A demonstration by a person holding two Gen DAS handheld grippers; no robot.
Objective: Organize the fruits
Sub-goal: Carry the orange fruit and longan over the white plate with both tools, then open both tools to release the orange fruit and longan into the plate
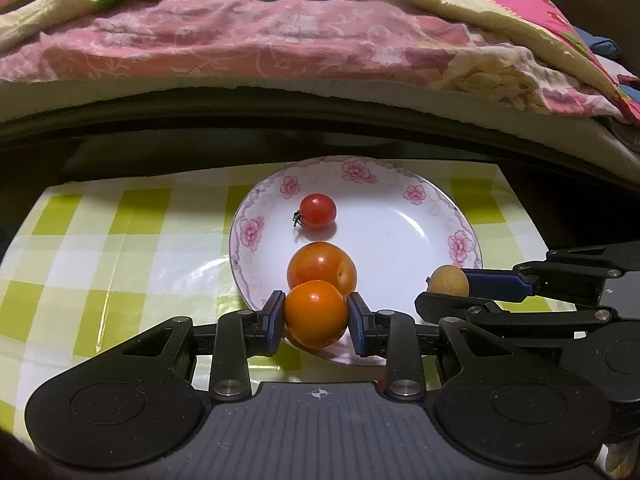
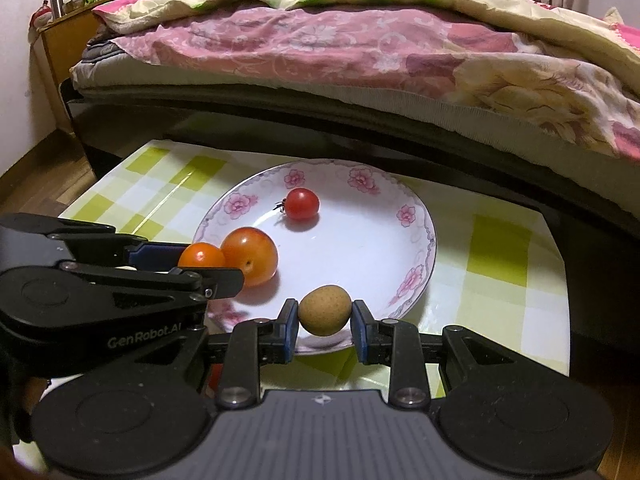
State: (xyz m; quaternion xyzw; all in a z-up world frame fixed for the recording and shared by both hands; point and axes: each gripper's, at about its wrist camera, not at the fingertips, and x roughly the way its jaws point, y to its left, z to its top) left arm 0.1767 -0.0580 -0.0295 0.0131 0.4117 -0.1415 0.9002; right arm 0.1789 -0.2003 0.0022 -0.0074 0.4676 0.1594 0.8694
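Your left gripper (image 1: 316, 314) is nearest the lens, its jaws pinching one orange fruit (image 1: 316, 313) by its sides, just over the near rim of the plate (image 1: 400, 240). Your right gripper (image 2: 325, 316) has its jaws clamped on one small tan fruit (image 2: 325, 310), also above the plate's near edge.

Count four fruits in all: the two you hold, plus two lying on the plate. Of those two, one larger orange-red fruit (image 1: 322, 268) sits right behind the held orange one, so close that you cannot tell whether they touch. One small red tomato (image 1: 318, 211) lies farther back, apart from the rest.

You have one plate, white with pink flowers round the rim, standing on one bench (image 1: 100, 240) covered in a green and white check cloth. Beyond it runs one bed (image 1: 280, 40) with pink and yellow covers.

Both grippers tilt downward toward the plate and sit side by side. In each wrist view the other gripper reaches in from the side with its fruit at the tip.
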